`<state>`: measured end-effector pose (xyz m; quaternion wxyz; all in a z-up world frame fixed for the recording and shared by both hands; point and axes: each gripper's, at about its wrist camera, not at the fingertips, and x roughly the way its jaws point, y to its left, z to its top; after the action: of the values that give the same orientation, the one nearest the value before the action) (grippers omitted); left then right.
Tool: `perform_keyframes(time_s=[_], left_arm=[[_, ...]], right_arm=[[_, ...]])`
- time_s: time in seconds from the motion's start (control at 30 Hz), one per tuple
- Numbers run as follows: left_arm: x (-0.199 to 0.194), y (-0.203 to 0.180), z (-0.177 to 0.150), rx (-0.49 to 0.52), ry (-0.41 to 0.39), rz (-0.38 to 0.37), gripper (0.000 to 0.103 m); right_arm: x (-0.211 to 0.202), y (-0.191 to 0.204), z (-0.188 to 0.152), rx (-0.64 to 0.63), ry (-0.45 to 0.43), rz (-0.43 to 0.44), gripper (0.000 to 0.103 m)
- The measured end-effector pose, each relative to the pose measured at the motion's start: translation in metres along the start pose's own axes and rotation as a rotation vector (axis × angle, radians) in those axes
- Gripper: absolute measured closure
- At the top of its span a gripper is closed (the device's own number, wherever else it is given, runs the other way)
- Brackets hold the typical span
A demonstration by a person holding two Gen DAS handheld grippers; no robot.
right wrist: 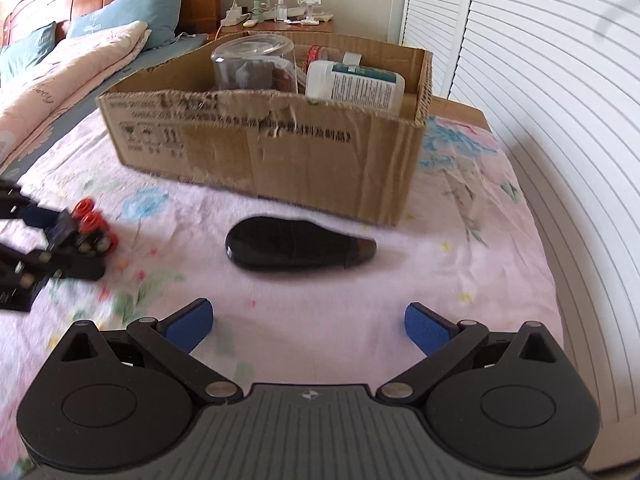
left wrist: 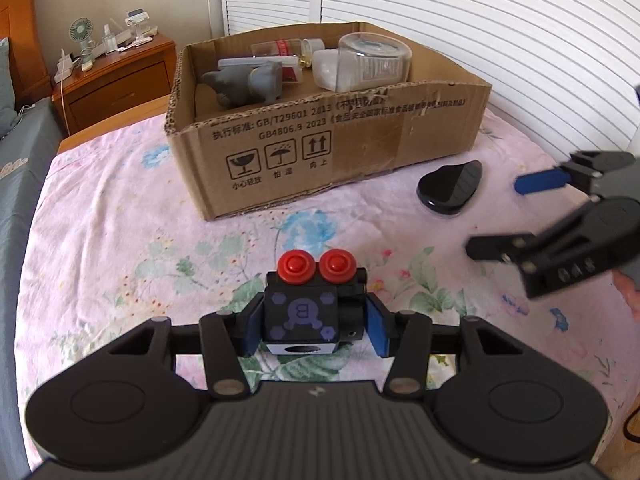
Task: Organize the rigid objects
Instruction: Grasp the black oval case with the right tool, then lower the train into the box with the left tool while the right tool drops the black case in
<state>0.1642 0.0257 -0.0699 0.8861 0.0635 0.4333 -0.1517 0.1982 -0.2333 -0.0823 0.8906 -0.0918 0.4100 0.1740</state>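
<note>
1. On the flowered bed, the left tool clamps a black block with red knobs.
2. The right tool gapes unladen near the black case, which lies beside the cardboard box.

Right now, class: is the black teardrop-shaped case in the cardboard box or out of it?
Out. The black case lies flat on the floral sheet, in front of the cardboard box, apart from it.
</note>
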Motion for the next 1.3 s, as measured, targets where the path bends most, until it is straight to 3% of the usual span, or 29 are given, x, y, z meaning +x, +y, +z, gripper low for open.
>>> perform_keyframes(time_s=[0.57, 0.67, 1.3], left_arm=[[0.001, 0.000, 0.001, 0.012, -0.001, -0.008, 0.053], [0.002, -0.001, 0.003, 0.018, 0.001, -0.011, 0.053], [-0.020, -0.003, 0.016, 0.051, -0.007, -0.035, 0.053]], right_arm=[[0.024, 0.004, 0.024, -0.008, -0.041, 0.000, 0.002], [0.021, 0.006, 0.025, -0.011, -0.039, 0.003, 0.010], [-0.021, 0.008, 0.024, -0.051, -0.041, 0.020, 0.010]])
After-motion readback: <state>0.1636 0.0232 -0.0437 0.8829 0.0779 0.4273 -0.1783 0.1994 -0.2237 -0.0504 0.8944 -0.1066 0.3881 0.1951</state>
